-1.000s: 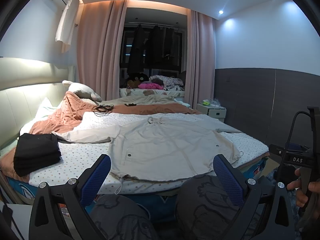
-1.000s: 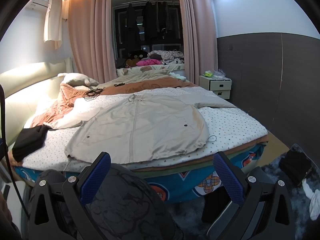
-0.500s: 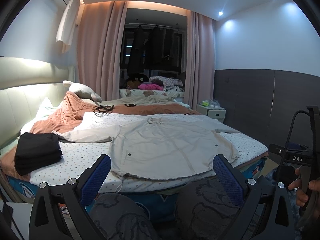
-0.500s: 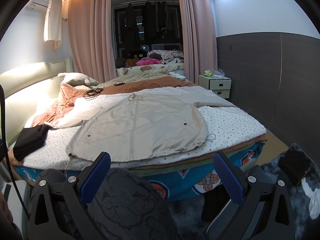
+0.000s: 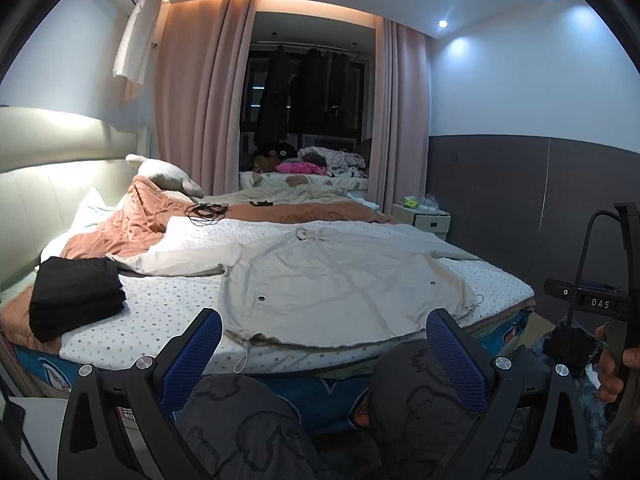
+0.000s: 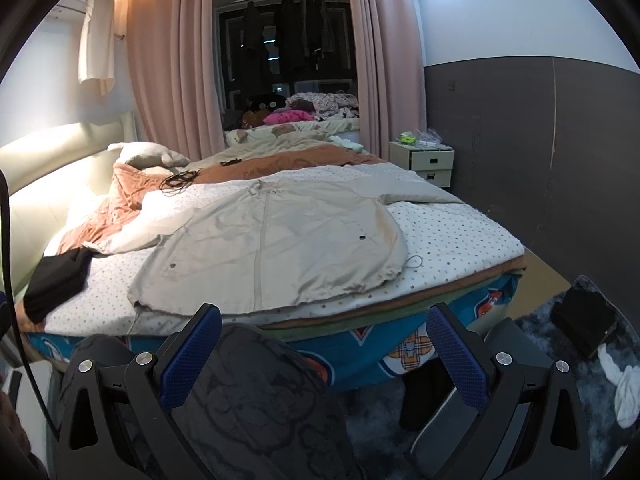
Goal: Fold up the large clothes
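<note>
Both cameras are being raised slightly, while the left gripper (image 5: 323,344) and right gripper (image 6: 323,340) are being held wide open and empty, and the beige jacket (image 6: 276,240), lying flat on the bed (image 6: 452,236) at 12 o'clock, is being judged soft, light and best taken at its hem corners.

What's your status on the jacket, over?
Left gripper open, right gripper open, both short of the bed. Beige jacket flat, unfolded, sleeves out. Black folded stack beside it, not touching.
</note>
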The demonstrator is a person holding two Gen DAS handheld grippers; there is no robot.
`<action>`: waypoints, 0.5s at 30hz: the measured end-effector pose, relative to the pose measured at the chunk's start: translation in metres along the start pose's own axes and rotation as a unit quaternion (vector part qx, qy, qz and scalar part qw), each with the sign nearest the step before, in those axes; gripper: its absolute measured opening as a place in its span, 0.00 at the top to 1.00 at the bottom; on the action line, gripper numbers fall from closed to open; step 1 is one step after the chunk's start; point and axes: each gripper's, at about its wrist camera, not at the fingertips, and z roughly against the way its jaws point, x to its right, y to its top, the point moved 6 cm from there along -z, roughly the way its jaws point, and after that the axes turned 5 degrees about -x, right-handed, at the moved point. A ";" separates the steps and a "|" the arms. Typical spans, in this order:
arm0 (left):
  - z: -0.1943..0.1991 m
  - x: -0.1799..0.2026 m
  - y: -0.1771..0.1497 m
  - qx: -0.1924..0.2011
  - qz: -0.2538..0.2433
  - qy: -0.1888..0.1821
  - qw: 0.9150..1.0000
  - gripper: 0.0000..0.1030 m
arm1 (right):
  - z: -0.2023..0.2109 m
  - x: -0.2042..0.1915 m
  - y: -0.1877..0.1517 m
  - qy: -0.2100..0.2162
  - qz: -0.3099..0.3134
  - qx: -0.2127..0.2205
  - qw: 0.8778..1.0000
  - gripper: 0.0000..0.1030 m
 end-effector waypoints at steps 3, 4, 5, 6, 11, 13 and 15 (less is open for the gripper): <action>-0.004 -0.003 -0.003 -0.005 0.006 -0.004 1.000 0.00 | -0.001 0.006 0.001 -0.004 -0.012 -0.003 1.000 0.00; -0.005 -0.003 -0.004 -0.007 0.006 -0.002 1.000 0.00 | -0.002 0.006 0.001 -0.004 -0.012 -0.004 1.000 0.00; -0.008 -0.004 -0.005 -0.008 0.007 -0.001 1.000 0.00 | -0.003 0.007 0.000 -0.006 -0.011 -0.005 1.000 0.00; -0.010 -0.005 -0.007 -0.011 0.010 0.000 1.000 0.00 | -0.005 0.007 0.001 -0.006 -0.009 -0.005 1.000 0.00; -0.027 -0.011 -0.008 -0.021 0.014 0.008 1.000 0.00 | -0.022 0.007 0.005 -0.002 -0.010 -0.008 1.000 0.00; -0.033 -0.015 -0.006 -0.023 0.013 0.013 1.000 0.00 | -0.032 0.006 0.009 -0.002 -0.012 -0.010 1.000 0.00; -0.042 -0.020 -0.004 -0.027 0.016 0.015 0.999 0.00 | -0.040 0.004 0.012 0.005 -0.015 -0.011 1.000 0.00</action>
